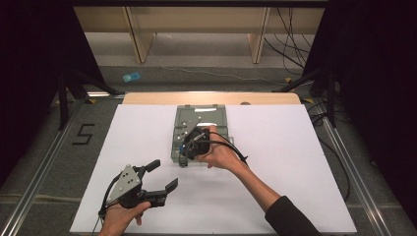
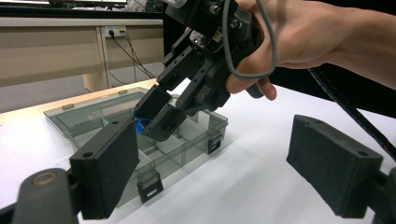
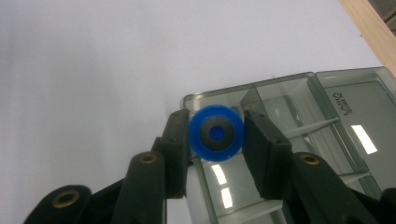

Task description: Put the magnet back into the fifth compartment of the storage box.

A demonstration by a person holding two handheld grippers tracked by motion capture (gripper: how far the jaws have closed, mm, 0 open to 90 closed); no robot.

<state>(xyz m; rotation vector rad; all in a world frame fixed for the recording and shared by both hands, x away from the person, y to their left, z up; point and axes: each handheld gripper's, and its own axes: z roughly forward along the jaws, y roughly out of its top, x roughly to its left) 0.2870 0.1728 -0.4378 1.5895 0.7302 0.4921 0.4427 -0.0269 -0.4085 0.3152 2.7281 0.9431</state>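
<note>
White table (image 1: 295, 162): clear compartment box (image 1: 219, 118) lies open at far centre. Right gripper (image 3: 215, 133) above box's corner compartment, jaws pinching blue ring-shaped part (image 3: 215, 132). Left gripper (image 1: 160, 177) near box, jaws spread, idle. Step: likely placing; next, lower into compartment, release.

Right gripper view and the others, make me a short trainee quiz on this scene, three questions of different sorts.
1. True or false: the right gripper is shut on the blue ring.
2. Multiple choice: the left gripper is A) open with nothing between its jaws, B) shut on the box lid, C) shut on a cable.
3. Short answer: over what does the right gripper hold the ring?

Key
1. True.
2. A.
3. The clear compartment box, near its corner.
</note>
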